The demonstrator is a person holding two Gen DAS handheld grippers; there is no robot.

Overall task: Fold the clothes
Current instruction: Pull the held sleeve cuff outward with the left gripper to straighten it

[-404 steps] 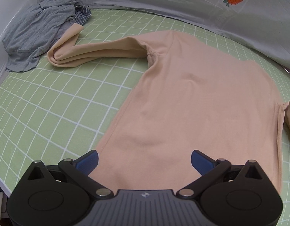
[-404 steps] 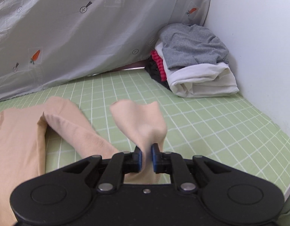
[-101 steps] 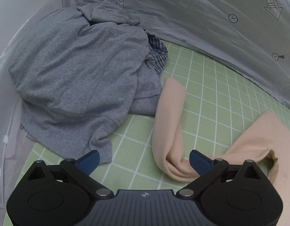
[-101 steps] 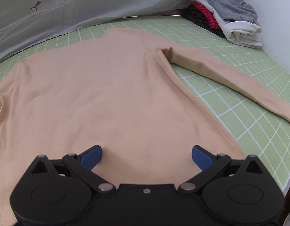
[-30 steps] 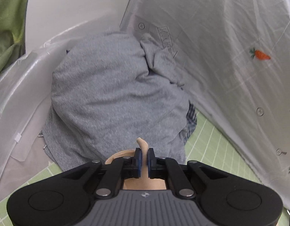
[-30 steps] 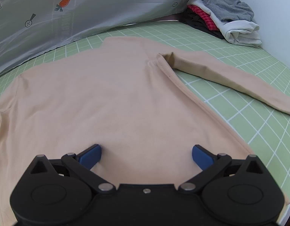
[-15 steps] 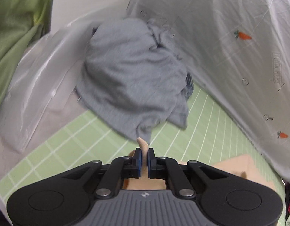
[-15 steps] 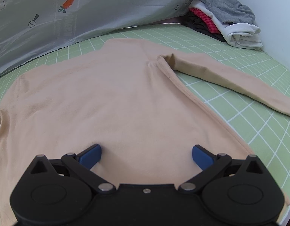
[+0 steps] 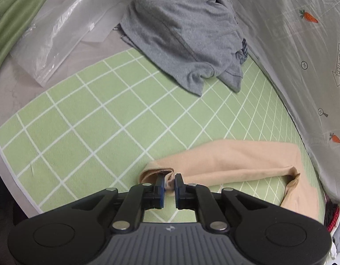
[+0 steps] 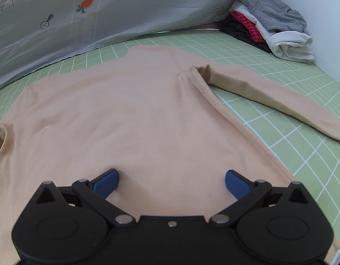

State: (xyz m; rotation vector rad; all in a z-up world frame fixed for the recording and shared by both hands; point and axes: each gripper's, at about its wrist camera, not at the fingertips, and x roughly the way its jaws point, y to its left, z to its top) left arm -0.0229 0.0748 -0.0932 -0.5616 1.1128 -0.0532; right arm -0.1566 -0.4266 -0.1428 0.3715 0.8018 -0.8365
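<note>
Left gripper (image 9: pixel 169 183) pinching cuff of peach shirt (image 10: pixel 130 119), sleeve trailing rightward; right gripper (image 10: pixel 171 182) spread wide above shirt body; grey garment (image 9: pixel 181 28) far ahead

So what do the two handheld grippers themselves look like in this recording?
Both match: the left gripper and right gripper have black scissor-style linkage arms with silver pivot pins, round black side housings and blue finger pads. The left body is ribbed grey with a small logo. No cables, hands or sleeves show.
</note>
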